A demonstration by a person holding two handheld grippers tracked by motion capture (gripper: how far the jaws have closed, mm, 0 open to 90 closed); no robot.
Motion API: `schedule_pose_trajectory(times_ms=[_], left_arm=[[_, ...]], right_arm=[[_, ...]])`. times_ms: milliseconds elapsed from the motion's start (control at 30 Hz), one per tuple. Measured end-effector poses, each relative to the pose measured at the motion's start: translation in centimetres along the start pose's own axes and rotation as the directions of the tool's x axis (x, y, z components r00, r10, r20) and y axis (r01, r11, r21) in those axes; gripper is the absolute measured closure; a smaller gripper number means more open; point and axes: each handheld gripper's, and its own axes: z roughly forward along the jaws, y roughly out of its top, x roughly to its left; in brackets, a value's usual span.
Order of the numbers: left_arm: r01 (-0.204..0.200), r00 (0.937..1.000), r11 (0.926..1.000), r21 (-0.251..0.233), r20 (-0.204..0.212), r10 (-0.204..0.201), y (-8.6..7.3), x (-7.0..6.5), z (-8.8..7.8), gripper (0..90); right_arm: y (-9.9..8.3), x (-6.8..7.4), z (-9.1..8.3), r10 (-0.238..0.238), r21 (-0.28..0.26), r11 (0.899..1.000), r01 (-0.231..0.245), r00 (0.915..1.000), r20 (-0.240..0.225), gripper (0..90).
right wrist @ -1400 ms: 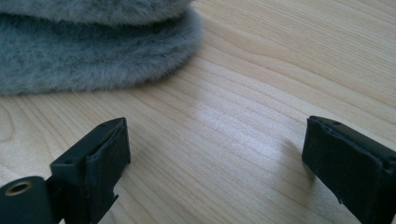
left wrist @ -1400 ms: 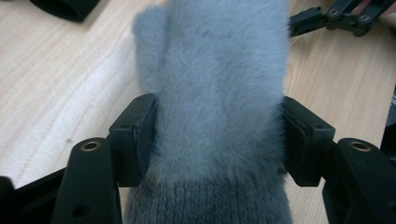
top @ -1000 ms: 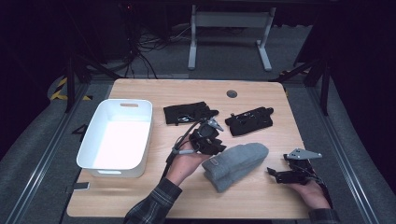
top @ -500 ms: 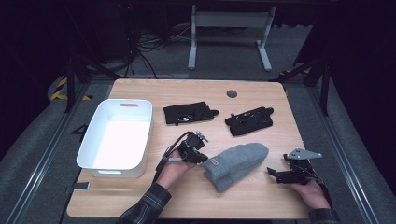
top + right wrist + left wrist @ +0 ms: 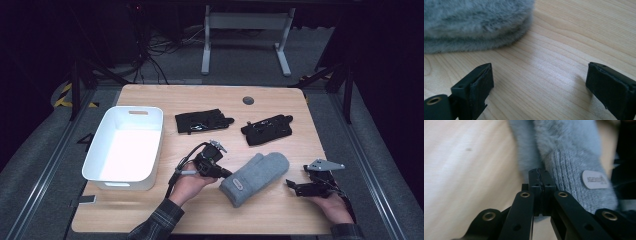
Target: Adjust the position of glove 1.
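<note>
Grey mitten (image 5: 256, 177) lying slantwise on bench (image 5: 280, 215), cuff end touching left tool (image 5: 223, 173), shut empty; right tool (image 5: 295, 186) gaping wide, farther off.

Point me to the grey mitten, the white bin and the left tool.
grey mitten (image 5: 257, 176): high view, middle of its fuzzy body.
white bin (image 5: 102, 128): high view, on its left rim.
left tool (image 5: 539, 180): left gripper view, tips of its shut jaws at the mitten's cuff.
</note>
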Motion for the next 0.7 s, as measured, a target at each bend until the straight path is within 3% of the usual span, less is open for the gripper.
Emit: schedule_pose_trajectory(times_ms=[67, 133, 200, 267, 400, 533, 700], left_arm=[[-0.012, 0.9999, 0.9999, -0.004, 0.001, 0.012, 0.2, -0.5, 0.1, 89.9], [-0.029, 0.9990, 0.9996, 0.001, -0.035, 0.029, 0.3, -0.7, 0.2, 89.7], [-0.016, 0.9980, 0.9999, 0.003, -0.062, 0.016, 0.2, -0.2, 0.3, 87.6], [-0.023, 0.9914, 0.9997, 0.005, -0.129, 0.023, 0.2, 0.3, 0.1, 82.9], [-0.039, 0.9853, 0.9991, -0.019, -0.167, 0.035, 0.6, 0.7, -0.5, 73.4], [-0.084, 0.9841, 0.9947, -0.060, -0.162, 0.074, 2.0, 0.5, -1.2, 59.6], [-0.174, 0.9759, 0.9790, -0.107, -0.152, 0.156, 3.7, -0.4, -0.9, 42.0]], right_arm=[[0.0, 0.0, 0.0, 0.000, 0.000, 1.000, 0.000, 1.0000, 0.000, 7.8], [0.0, 0.0, 0.0, 0.000, 0.000, 1.000, 0.000, 1.0000, 0.000, 7.8], [0.0, 0.0, 0.0, -0.001, 0.000, 1.000, 0.001, 1.0000, -0.001, 7.9], [0.0, 0.0, 0.0, -0.001, 0.000, 1.000, 0.001, 1.0000, -0.002, 7.9], [0.0, 0.0, 0.0, -0.001, 0.000, 1.000, 0.001, 1.0000, -0.002, 7.9], [0.0, 0.0, 0.0, -0.001, 0.001, 1.000, 0.001, 1.0000, -0.002, 7.8], [0.0, 0.0, 0.0, -0.001, 0.001, 1.000, 0.001, 1.0000, -0.002, 7.8]])
